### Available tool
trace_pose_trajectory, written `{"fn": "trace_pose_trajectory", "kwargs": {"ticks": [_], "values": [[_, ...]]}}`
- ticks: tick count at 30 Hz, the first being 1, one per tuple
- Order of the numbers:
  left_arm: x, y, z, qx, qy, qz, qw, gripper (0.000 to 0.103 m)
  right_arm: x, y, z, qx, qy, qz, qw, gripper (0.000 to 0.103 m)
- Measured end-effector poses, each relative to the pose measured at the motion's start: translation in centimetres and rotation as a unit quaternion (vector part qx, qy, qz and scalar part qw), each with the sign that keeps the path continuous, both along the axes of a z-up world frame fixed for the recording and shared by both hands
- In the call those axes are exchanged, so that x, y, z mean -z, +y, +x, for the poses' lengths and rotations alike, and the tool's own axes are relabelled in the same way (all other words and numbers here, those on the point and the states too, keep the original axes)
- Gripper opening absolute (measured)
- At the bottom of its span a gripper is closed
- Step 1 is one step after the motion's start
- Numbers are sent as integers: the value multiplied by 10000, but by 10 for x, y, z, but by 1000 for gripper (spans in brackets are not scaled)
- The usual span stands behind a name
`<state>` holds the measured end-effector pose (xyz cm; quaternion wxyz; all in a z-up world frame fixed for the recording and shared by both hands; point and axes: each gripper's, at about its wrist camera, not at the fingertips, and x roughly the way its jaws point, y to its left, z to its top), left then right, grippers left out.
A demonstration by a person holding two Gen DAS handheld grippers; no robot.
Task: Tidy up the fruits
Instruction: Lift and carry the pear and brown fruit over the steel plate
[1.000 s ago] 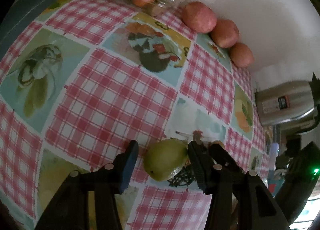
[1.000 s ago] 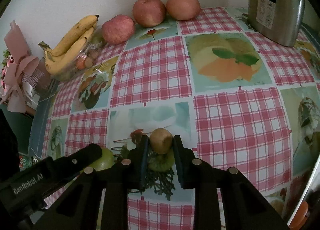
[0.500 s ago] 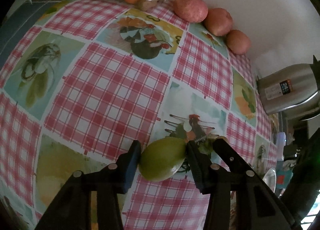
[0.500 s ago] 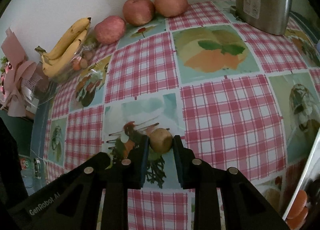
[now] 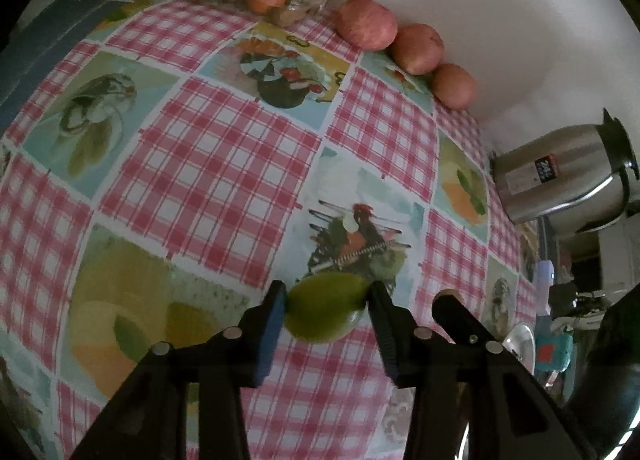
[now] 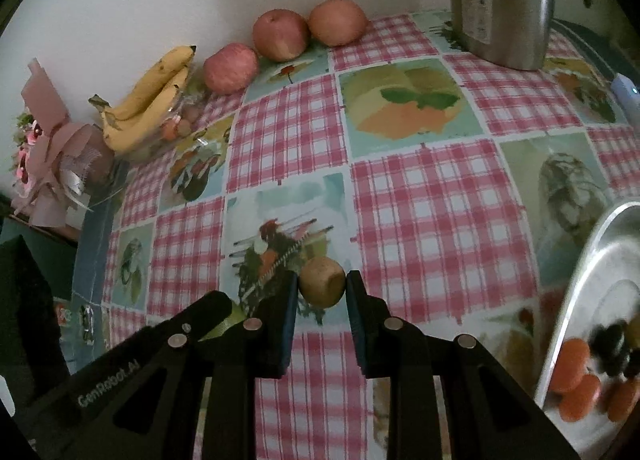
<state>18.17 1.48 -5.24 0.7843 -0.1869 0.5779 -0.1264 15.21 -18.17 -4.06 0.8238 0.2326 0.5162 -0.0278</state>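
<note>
We see the left claw (image 5: 326, 310) with its jaws closing on a green fruit (image 5: 325, 307), which sits squarely between the two pads and is touched by both, above the checked tabletop (image 5: 208, 164). The right claw (image 6: 322, 292) is clamped tight on a small brown fruit (image 6: 322, 286), its pads pressing both sides, and it is held just beside the left claw, whose black finger shows at the lower left of the right wrist view. Along the back wall three red apples (image 6: 280, 34) lie in a row, each touching or nearly touching the next, and to their left a clear container (image 6: 176, 132) of small fruits carries a bunch of bananas (image 6: 152, 100) on top. A steel kettle (image 6: 500, 0) stands at the far right corner of the tabletop, well apart from both claws. At the right edge of the right wrist view a shiny metal tray (image 6: 592, 260) holds several orange fruits (image 6: 576, 380) and some dark ones, though blur keeps us from telling what they are. A bunch of pink wrapped flowers (image 6: 48, 148) rests at the left, beyond the bananas.
</note>
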Motion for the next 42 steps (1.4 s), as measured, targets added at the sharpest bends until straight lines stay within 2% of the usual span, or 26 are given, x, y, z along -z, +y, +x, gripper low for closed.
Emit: {"fn": "trace_pose_trajectory", "kwargs": {"ticks": [2, 4, 9, 12, 16, 17, 18, 22, 25, 29, 31, 35, 42], "values": [[-4, -2, -5, 32, -58, 21, 10000, 41, -3, -2, -8, 21, -10, 18, 10000, 26], [-7, -1, -9, 33, -97, 25, 9999, 32, -6, -3, -17, 52, -14, 49, 10000, 26], [-5, 2, -10, -40, -229, -29, 9997, 32, -8, -6, -37, 121, 9, 159, 9998, 26], [-3, 1, -7, -82, -260, -67, 9996, 34, -6, -9, -46, 158, 33, 253, 9995, 26], [12, -7, -4, 24, -35, -312, 9995, 53, -7, -15, -50, 223, 20, 312, 9993, 26], [16, -10, -3, 49, 25, -389, 9992, 54, -8, -16, -50, 236, 9, 330, 9992, 26], [19, -13, -3, 70, 44, -408, 9991, 54, -8, -16, -50, 238, 2, 350, 9991, 26], [14, -28, -5, 290, -91, 9, 9995, 55, -8, -18, -50, 240, -15, 369, 9990, 26], [12, -33, -7, 344, -129, 168, 9992, 55, -7, -20, -50, 269, -7, 400, 9988, 26], [14, -34, -7, 298, -88, 131, 9994, 57, -5, -23, -51, 297, 14, 420, 9987, 26], [26, -36, -7, 352, 200, -149, 9991, 59, -4, -24, -52, 314, 30, 438, 9985, 26], [25, -42, -11, 370, 100, -2, 9993, 58, -5, -24, -52, 336, 18, 437, 9985, 26], [23, -38, -10, 279, 166, -87, 9994, 57, -5, -27, -53, 384, 16, 480, 9981, 26]]}}
